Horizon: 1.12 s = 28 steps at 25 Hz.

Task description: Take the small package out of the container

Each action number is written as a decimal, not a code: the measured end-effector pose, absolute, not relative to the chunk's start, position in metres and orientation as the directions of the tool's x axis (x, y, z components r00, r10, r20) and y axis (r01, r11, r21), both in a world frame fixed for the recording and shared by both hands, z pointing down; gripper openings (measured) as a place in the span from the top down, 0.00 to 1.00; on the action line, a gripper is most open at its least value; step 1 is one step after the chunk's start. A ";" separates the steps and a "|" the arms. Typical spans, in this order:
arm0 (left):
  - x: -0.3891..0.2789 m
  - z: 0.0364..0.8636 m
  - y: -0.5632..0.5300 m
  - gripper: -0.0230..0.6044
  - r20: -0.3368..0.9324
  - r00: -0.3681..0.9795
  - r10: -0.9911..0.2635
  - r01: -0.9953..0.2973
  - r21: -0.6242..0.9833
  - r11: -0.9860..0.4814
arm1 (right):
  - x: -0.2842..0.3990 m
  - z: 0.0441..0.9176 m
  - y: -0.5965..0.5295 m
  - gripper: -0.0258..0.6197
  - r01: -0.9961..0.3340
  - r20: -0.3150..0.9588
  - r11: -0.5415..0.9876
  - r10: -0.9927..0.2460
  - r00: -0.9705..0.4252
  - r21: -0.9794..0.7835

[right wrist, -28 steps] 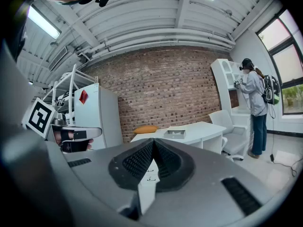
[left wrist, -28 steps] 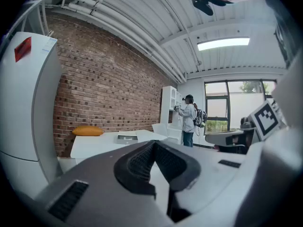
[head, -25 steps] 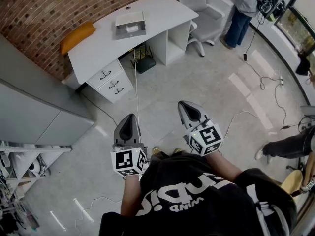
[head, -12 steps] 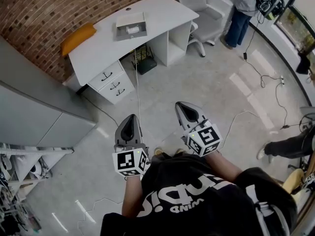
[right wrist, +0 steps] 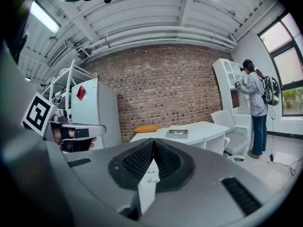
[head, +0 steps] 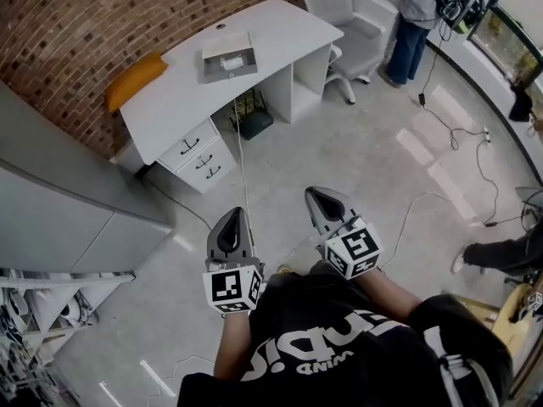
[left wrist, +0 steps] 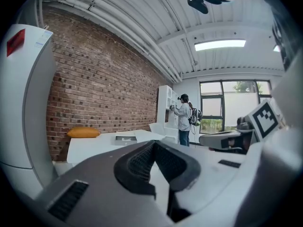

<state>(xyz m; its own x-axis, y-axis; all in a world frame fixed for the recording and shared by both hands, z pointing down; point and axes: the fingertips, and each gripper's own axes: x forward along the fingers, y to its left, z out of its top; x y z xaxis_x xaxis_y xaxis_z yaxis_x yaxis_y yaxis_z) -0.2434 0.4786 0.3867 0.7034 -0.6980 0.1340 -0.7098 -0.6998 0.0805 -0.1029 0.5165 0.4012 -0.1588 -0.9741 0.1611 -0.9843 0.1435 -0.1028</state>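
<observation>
Standing well apart from the table (head: pixel 280 32), I hold left gripper (head: pixel 236 217) and right gripper (head: pixel 316 197) both pressed together, empty. The small package (head: pixel 230 61) lies inside the container (head: pixel 227 75) there; reaching in unopened could shove it, and the floor cable (head: pixel 242 155) might trip me

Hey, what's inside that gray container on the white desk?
One small white package lies in the gray container on the white desk. Anything beneath the package is covered; the view is too distant for more.

Shirt print (head: pixel 310 350) upside down, no legible txt.
</observation>
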 end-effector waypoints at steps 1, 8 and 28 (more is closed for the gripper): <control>-0.246 0.388 0.475 0.96 0.133 0.708 -0.693 -0.705 0.080 -0.705 | -0.105 0.402 0.513 0.96 -0.985 0.159 0.137 -0.975 -0.152 -0.100; -0.257 0.395 0.452 0.96 0.142 0.731 -0.668 -0.681 0.084 -0.727 | -0.119 0.408 0.500 0.96 -0.989 0.167 0.100 -0.979 -0.117 -0.106; -0.221 0.407 0.380 0.96 0.155 0.741 -0.654 -0.670 0.090 -0.737 | -0.085 0.424 0.430 0.96 -0.988 0.183 0.085 -0.977 -0.108 -0.128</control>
<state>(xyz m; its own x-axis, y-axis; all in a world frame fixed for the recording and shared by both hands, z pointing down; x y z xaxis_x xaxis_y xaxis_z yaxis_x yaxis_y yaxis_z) -0.2211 0.3798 0.4074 0.7405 -0.6539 0.1550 -0.6697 -0.7371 0.0903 -0.0849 0.4298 0.4238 -0.1078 -0.9773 0.1825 -0.9881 0.0851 -0.1278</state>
